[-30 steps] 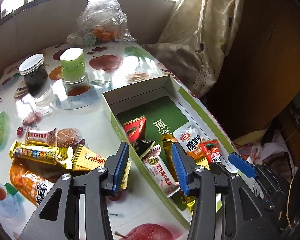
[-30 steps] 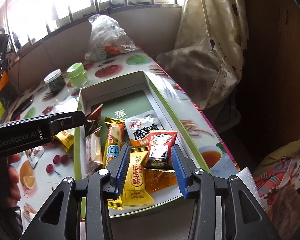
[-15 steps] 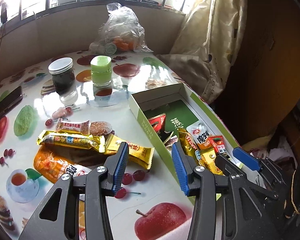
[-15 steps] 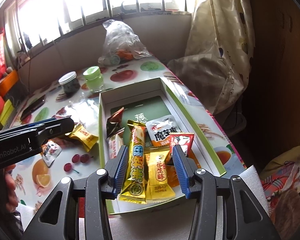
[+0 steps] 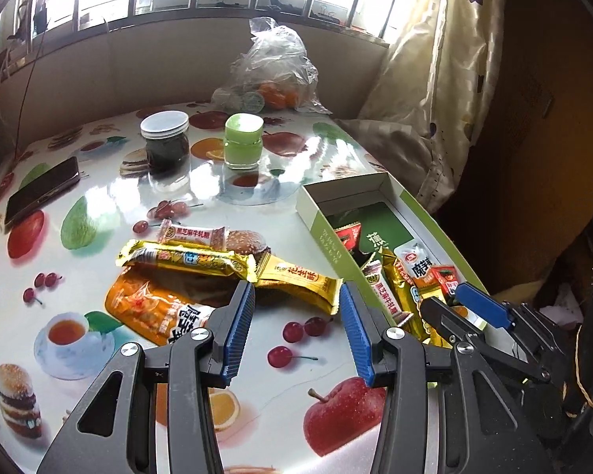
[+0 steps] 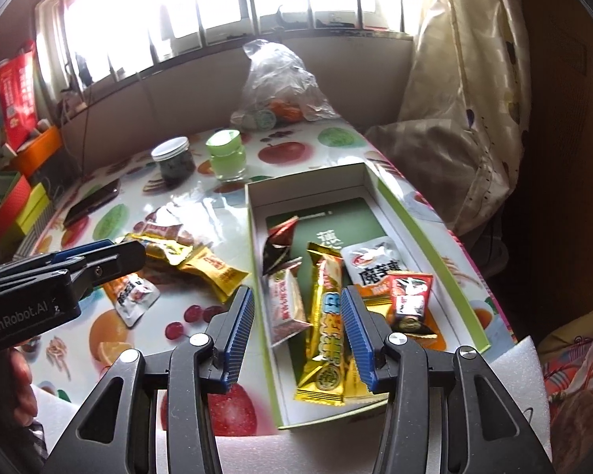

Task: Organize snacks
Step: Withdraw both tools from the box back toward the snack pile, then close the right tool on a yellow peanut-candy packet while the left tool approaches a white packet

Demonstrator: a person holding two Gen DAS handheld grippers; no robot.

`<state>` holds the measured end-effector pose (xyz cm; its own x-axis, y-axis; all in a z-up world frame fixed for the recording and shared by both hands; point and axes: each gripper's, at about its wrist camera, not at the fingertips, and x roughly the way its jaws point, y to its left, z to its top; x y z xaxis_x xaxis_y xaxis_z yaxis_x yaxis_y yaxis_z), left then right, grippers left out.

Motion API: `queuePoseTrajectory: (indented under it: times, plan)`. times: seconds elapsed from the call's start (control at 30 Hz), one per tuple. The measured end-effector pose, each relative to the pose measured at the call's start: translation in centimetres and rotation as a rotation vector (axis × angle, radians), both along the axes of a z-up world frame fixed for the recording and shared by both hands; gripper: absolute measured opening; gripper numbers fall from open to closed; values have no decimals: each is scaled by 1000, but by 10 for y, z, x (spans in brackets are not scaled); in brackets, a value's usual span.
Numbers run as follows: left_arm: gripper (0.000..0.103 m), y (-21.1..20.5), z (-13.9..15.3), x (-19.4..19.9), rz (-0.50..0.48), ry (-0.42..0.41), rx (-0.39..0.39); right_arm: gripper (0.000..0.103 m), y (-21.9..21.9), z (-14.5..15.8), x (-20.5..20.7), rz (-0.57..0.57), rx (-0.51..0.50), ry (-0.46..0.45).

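Both the left hand-held gripper and right hand-held gripper are hanging wide open and empty, so the left one's probably risking snagging two overlapping wrappers (they're piled up) beside the box.

Both wrist views near, sharing box

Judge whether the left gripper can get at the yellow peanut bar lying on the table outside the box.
Probably yes. The left gripper is open and empty, the yellow peanut bar lies just ahead of its fingertips, and nothing lies on top of it.
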<state>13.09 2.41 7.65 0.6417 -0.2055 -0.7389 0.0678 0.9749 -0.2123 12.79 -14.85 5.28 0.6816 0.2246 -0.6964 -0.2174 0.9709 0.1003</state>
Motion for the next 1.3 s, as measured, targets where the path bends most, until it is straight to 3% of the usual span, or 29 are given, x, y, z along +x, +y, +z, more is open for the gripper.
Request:
queuePoseTrajectory:
  times: [0.47, 0.83, 1.3]
  plan:
    - [46, 77, -35, -11, 177, 61, -48, 45, 56, -14, 23, 173, -30, 44]
    - [46, 96, -53, -10, 206, 100, -66, 45, 103, -32, 51, 388, -203, 74]
    - [46, 115, -62, -11, 244, 122, -80, 45, 134, -54, 72, 453, -377, 136]
